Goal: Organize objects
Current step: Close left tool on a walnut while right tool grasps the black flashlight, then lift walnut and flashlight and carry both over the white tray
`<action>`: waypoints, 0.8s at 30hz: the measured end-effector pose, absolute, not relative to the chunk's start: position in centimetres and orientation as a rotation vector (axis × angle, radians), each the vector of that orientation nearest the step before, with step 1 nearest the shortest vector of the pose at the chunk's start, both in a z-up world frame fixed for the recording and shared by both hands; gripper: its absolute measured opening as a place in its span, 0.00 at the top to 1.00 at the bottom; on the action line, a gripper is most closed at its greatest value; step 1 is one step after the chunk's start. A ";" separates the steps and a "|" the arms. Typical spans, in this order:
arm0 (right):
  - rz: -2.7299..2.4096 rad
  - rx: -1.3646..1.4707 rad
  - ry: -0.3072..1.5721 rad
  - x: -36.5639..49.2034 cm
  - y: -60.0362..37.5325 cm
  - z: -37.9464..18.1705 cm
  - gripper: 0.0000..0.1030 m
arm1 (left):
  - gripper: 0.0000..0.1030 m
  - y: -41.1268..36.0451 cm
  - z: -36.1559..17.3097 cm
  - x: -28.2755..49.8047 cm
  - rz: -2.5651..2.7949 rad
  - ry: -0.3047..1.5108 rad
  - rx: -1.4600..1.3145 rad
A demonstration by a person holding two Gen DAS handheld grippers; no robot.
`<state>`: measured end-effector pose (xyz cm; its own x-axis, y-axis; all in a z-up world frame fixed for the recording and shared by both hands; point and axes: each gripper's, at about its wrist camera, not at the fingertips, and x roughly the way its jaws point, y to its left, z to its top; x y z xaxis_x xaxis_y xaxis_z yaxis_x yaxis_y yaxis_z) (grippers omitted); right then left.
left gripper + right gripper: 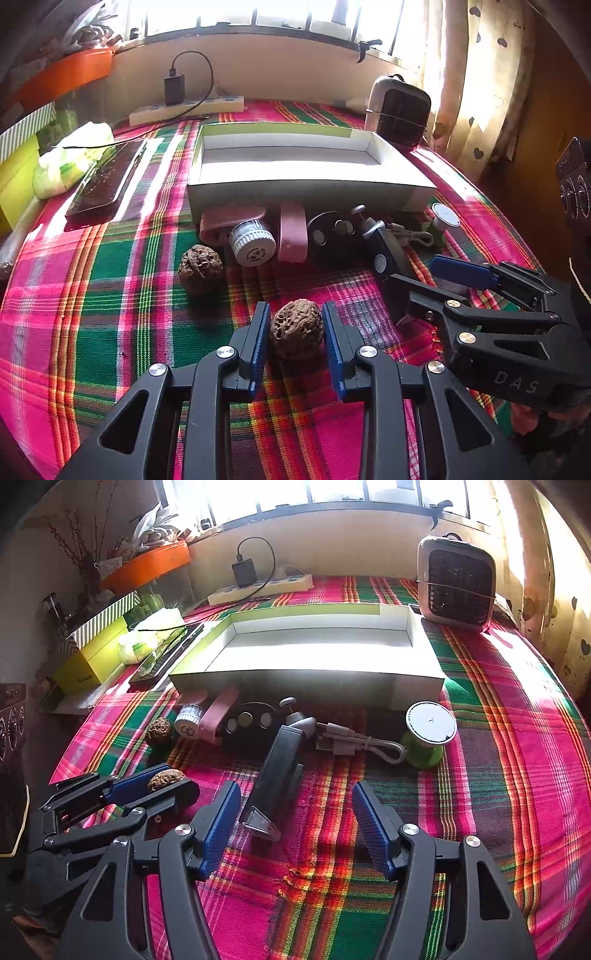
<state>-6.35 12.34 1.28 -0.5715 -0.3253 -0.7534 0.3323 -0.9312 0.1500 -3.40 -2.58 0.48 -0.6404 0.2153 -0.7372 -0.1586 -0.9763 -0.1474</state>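
My left gripper (296, 314) has its blue pads on both sides of a brown walnut (296, 328) on the plaid cloth, shut on it; it also shows in the right wrist view (166, 775). A second walnut (200, 268) lies to the left. My right gripper (295, 794) is open and empty, just in front of a black tube-shaped device (279, 768). An empty white cardboard box (295, 162) stands behind a row of small items: a white-capped jar (252, 242), a pink piece (292, 232), a black round disc (330, 234), a grey cable (354, 744) and a green spool (428, 734).
A phone (107, 177) and a tissue pack (70, 158) lie at the left. A power strip (184, 109) with a charger sits at the back wall. A small heater (456, 581) stands at the back right. Yellow-green boxes (92, 653) are off the left edge.
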 end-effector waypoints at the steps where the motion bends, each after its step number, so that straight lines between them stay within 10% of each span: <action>1: -2.493 1.204 0.013 -6.5 12.2 1.2 0.41 | 0.74 -2.7 0.5 -3.5 2.671 -0.106 -1.214; 24: -2.521 1.208 0.102 -6.8 12.0 1.0 0.76 | 0.74 -2.8 0.4 -3.7 2.674 -0.098 -1.219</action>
